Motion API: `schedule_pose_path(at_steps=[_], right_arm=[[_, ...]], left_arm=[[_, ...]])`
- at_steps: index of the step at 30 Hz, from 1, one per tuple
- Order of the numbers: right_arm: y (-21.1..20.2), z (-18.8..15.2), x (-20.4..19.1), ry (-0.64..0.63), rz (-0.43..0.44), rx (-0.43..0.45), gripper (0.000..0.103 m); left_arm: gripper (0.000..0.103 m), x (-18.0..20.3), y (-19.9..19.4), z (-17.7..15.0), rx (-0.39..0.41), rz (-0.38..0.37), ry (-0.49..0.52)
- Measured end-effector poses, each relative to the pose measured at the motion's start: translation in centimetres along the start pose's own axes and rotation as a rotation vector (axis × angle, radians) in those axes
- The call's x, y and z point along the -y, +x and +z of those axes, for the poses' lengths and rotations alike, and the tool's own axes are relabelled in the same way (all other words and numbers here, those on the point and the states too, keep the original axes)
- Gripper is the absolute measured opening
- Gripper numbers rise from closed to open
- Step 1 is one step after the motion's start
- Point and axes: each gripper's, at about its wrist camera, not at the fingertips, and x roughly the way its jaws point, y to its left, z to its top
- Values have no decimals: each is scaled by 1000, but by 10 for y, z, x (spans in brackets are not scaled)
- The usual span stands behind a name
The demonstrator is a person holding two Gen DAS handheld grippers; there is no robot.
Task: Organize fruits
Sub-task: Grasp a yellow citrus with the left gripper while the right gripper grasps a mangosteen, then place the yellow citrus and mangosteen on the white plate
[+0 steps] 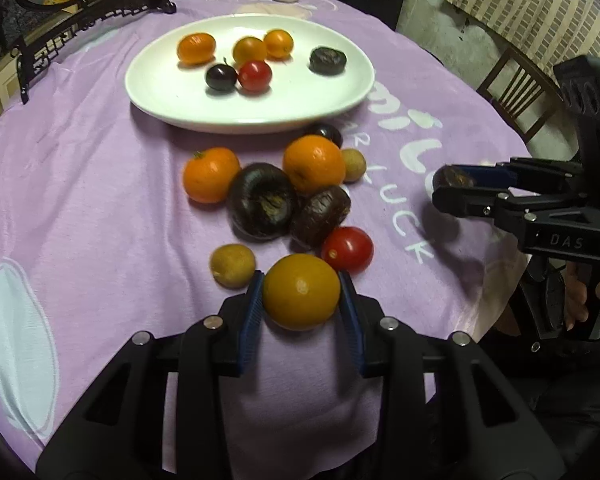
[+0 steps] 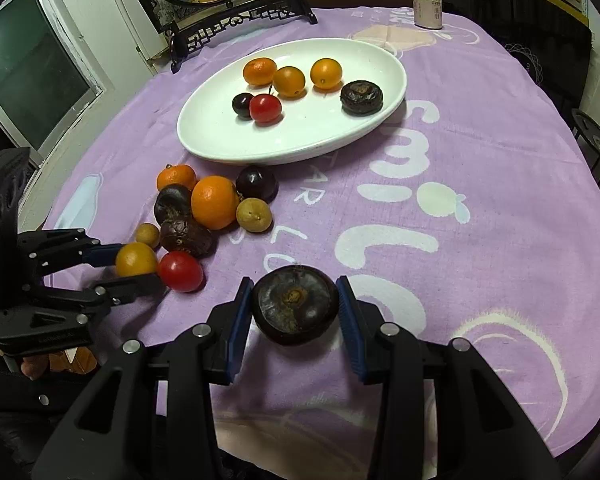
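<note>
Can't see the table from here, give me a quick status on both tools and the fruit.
Left tool shut on yellow-orange fruit. Right tool shut on dark brown fruit. White plate holds six pieces; loose pile remains on cloth. Path to plate looks clear.

Two matching handheld grippers, left gripper (image 1: 301,295) and right gripper (image 2: 296,308), moulded in matte black plastic with open triangular cut-outs along the linkage arms. Ribbed blue pads (image 1: 253,312) lining the inner face of each finger. Round silver screw heads (image 2: 389,328) at the pivot joints, smaller ones down the side links. Pale "DAS" lettering (image 1: 566,242) on the right gripper's side. Dark sleeve (image 2: 4,408) behind the left grip
</note>
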Motion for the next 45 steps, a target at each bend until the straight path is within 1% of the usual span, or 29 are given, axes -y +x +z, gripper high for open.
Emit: schedule_pose_path(at_steps=[6, 9, 11, 14, 17, 20, 22, 24, 27, 30, 33, 38, 39, 40, 41, 42, 43, 45], right_arm=[[-3, 3, -4, -17, -2, 8, 42], [-8, 12, -9, -32, -1, 28, 42], [-10, 19, -12, -42, -2, 42, 42], [-11, 37, -18, -65, -11, 69, 42], [-9, 66, -25, -95, -40, 109, 42], [-3, 92, -26, -101, -74, 140, 42], [7, 115, -22, -92, -95, 156, 42], [20, 131, -17, -88, -125, 161, 42], [45, 153, -9, -72, -141, 134, 42], [63, 162, -4, -64, -138, 104, 42], [74, 166, -4, -71, -127, 85, 42], [84, 172, -3, -65, -125, 79, 42], [85, 173, -3, -64, -125, 80, 42], [84, 174, -3, -63, -128, 83, 45], [83, 174, -3, -61, -134, 88, 51], [77, 174, -5, -60, -146, 101, 53], [71, 173, -6, -63, -152, 110, 58], [55, 168, -9, -75, -159, 132, 59]], left_arm=[[37, -12, -26, 10, 67, 43, -9], [37, -19, -39, 26, 116, 83, -9], [37, -23, -42, 38, 131, 108, -14], [37, -30, -40, 61, 146, 141, -39], [37, -39, -35, 93, 171, 193, -92], [37, -50, -25, 126, 188, 221, -130], [37, -57, -17, 145, 191, 232, -146], [37, -65, -7, 161, 183, 245, -159], [37, -79, 13, 182, 169, 254, -191], [37, -87, 28, 188, 151, 230, -217], [37, -92, 40, 188, 136, 217, -216], [38, -97, 48, 191, 129, 209, -228], [46, -98, 48, 191, 133, 213, -231], [52, -98, 46, 191, 144, 220, -236], [61, -97, 41, 190, 159, 227, -239], [61, -96, 35, 189, 177, 230, -239], [61, -94, 26, 187, 196, 231, -236], [65, -89, 6, 180, 234, 224, -228]])
